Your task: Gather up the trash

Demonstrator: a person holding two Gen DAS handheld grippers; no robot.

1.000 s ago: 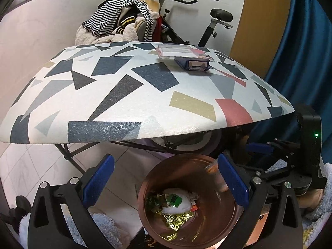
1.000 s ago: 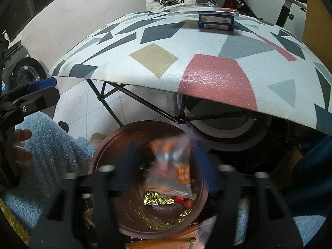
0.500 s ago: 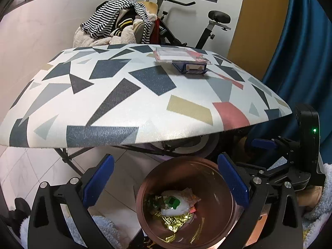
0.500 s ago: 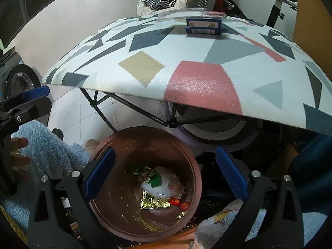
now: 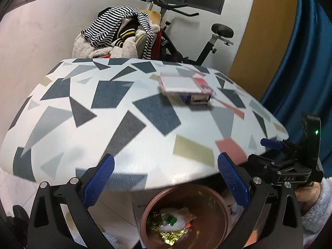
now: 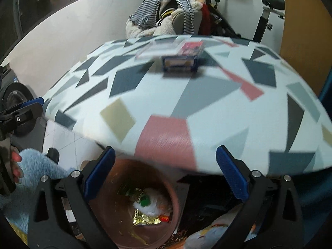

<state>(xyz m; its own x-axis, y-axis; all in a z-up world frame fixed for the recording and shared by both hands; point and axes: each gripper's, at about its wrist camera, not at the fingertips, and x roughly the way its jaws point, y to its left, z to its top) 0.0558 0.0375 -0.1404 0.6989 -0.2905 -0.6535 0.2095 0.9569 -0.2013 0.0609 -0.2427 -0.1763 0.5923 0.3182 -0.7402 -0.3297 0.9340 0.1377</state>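
A copper-brown bin (image 5: 215,205) (image 6: 170,195) stands on the floor below the near edge of a patterned table (image 5: 128,124) (image 6: 207,108). Gold foil and white wrappers (image 5: 172,226) (image 6: 149,207) lie at its bottom. My left gripper (image 5: 166,178) hangs open above the bin, nothing between its blue pads. My right gripper (image 6: 165,172) is also open and empty, over the bin and the table edge. On the far part of the table a blue box (image 5: 197,98) (image 6: 179,62) lies under a clear flat packet (image 5: 180,84) (image 6: 159,49).
Behind the table stand a chair piled with striped clothes (image 5: 120,35) (image 6: 166,10) and an exercise bike (image 5: 207,43) (image 6: 267,14). A blue curtain (image 5: 300,62) hangs at the right. The right gripper (image 5: 290,166) and a hand in a fleece sleeve (image 5: 313,205) show at the left view's edge.
The right gripper let go of an orange-and-clear wrapper, which dropped into the bin, and its jaws opened wide. Both grippers then rose, so more of the tabletop shows and the bin sits lower.
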